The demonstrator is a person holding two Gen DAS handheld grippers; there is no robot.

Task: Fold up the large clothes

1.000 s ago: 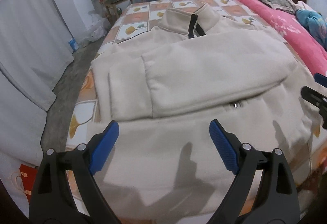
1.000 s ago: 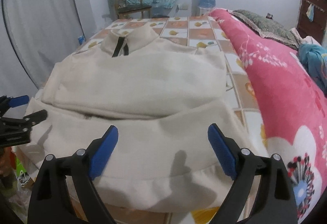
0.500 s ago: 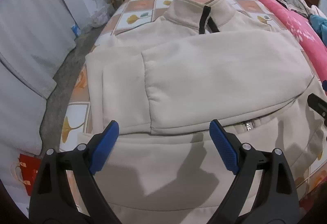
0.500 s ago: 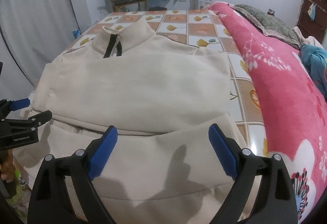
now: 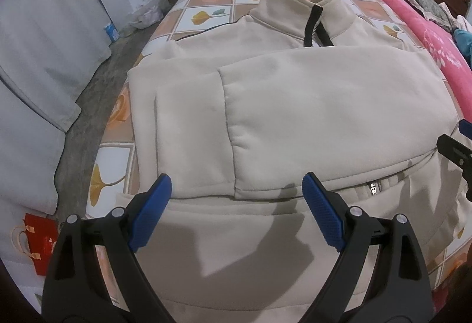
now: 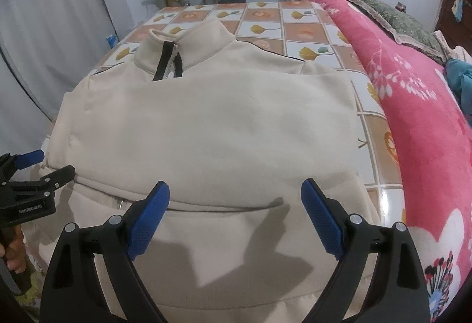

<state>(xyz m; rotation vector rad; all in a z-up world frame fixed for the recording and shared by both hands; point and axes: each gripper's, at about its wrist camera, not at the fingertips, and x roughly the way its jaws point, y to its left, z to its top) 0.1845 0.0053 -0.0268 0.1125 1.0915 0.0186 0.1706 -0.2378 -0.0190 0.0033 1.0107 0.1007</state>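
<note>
The cream jacket (image 5: 295, 105) lies flat on the tiled bed cover (image 5: 212, 13), sleeves folded in. Both the left gripper (image 5: 236, 211) and right gripper (image 6: 236, 214) hang wide and empty over its hem. A thin pinch could drag the sleeves loose. The left bed edge is close; the pink blanket (image 6: 413, 116) crowds the right.
</note>
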